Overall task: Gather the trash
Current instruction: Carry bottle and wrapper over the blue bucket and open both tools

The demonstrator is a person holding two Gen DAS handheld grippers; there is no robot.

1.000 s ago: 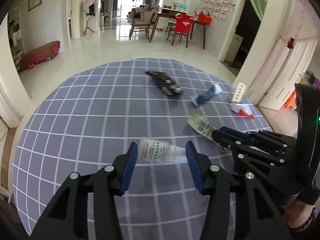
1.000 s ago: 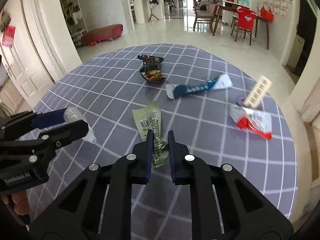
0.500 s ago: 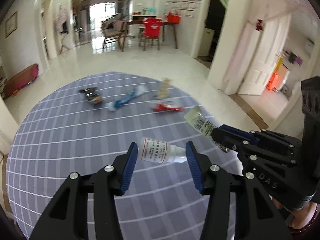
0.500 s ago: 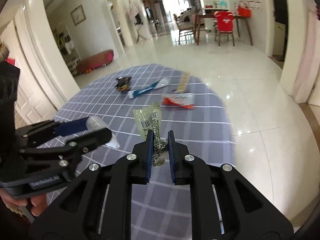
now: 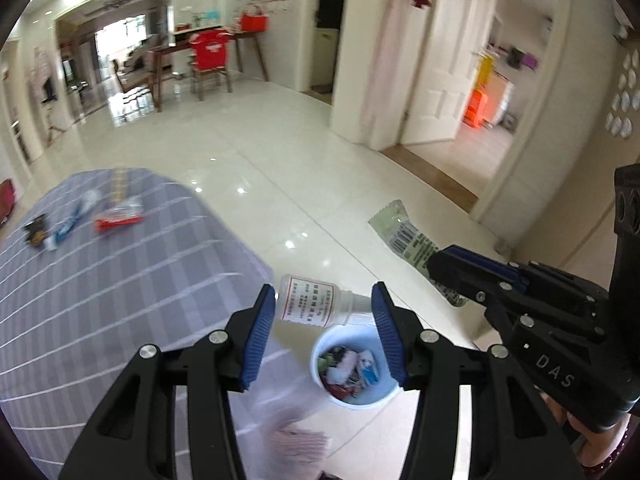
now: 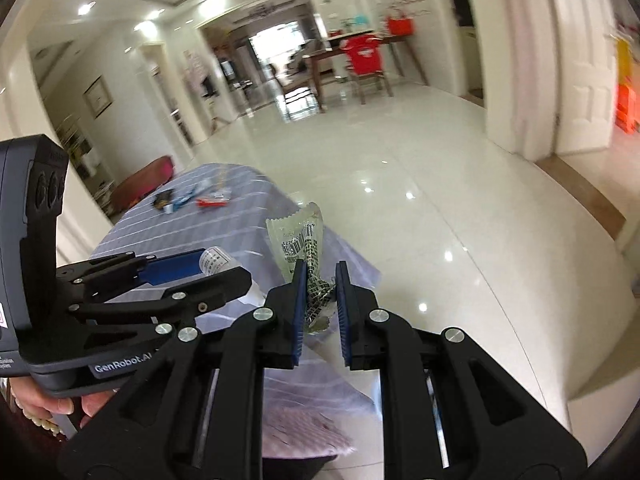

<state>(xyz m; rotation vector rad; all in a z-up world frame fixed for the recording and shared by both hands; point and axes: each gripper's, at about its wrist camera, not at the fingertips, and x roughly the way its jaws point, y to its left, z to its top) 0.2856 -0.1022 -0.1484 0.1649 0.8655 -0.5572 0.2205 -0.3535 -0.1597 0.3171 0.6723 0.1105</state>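
My left gripper (image 5: 323, 312) is shut on a small white dropper bottle (image 5: 316, 306), held crosswise past the table edge, above a white trash bin (image 5: 354, 366) on the floor with wrappers in it. My right gripper (image 6: 320, 300) holds a pale green barcode wrapper (image 6: 298, 236), though its jaws stand slightly apart; the wrapper also shows in the left wrist view (image 5: 404, 236). A red-and-white wrapper (image 5: 118, 218), a blue tube (image 5: 70, 224) and a dark snack wrapper (image 5: 36, 232) lie on the table.
The round table has a grey checked cloth (image 5: 120, 292) whose edge hangs down beside the bin. Glossy white tile floor (image 5: 280, 152) spreads beyond. A dining table with red-covered chairs (image 5: 210, 52) stands far back. White doors (image 5: 440, 64) are at right.
Both grippers have swung right, off the table, carrying the bottle and the green wrapper. The bin has come into view below the left gripper. The right jaws have opened a little.
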